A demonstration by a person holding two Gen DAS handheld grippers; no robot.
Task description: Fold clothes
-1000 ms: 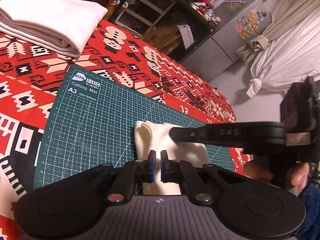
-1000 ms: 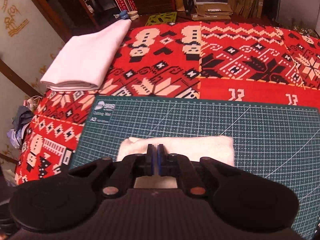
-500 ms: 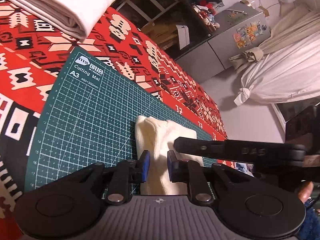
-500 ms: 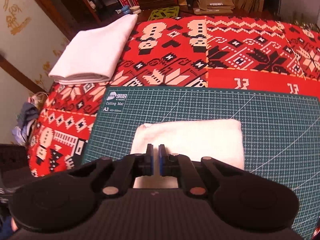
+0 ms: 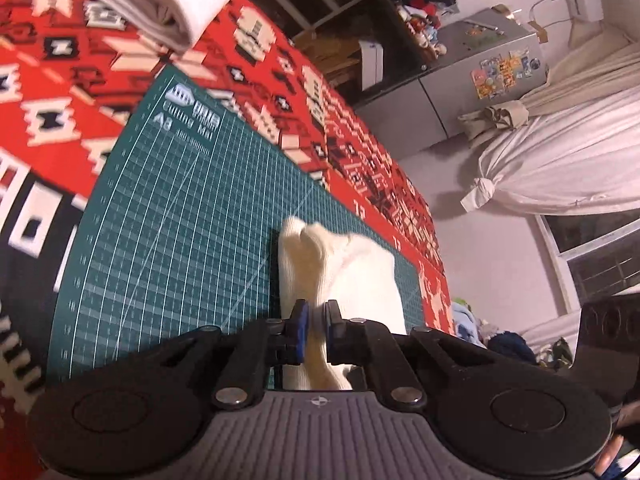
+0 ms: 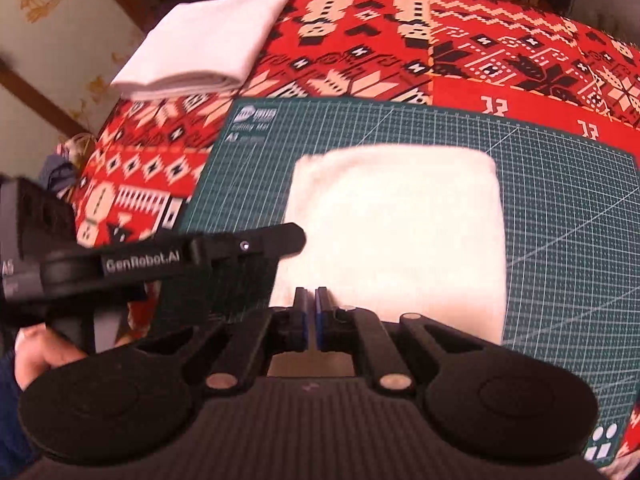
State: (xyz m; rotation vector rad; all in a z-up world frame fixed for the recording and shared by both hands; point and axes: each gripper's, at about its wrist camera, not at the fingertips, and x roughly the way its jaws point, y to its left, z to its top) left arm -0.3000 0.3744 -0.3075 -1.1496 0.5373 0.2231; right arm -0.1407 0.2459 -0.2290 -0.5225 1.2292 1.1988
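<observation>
Two grippers over a folded cream cloth [image 6: 394, 236] lying on a green cutting mat [image 6: 560, 208] printed "Cutting Mat" and "A3"; left gripper [image 5: 314, 328], marked "GenRobot.AI" on its side, with fingers slightly apart astride a raised fold of the cloth; right gripper [image 6: 311, 312] with fingers almost together at the cloth's near edge. Beyond the mat, a folded white stack [image 6: 208, 40] on the red patterned blanket [image 6: 500, 60].
</observation>
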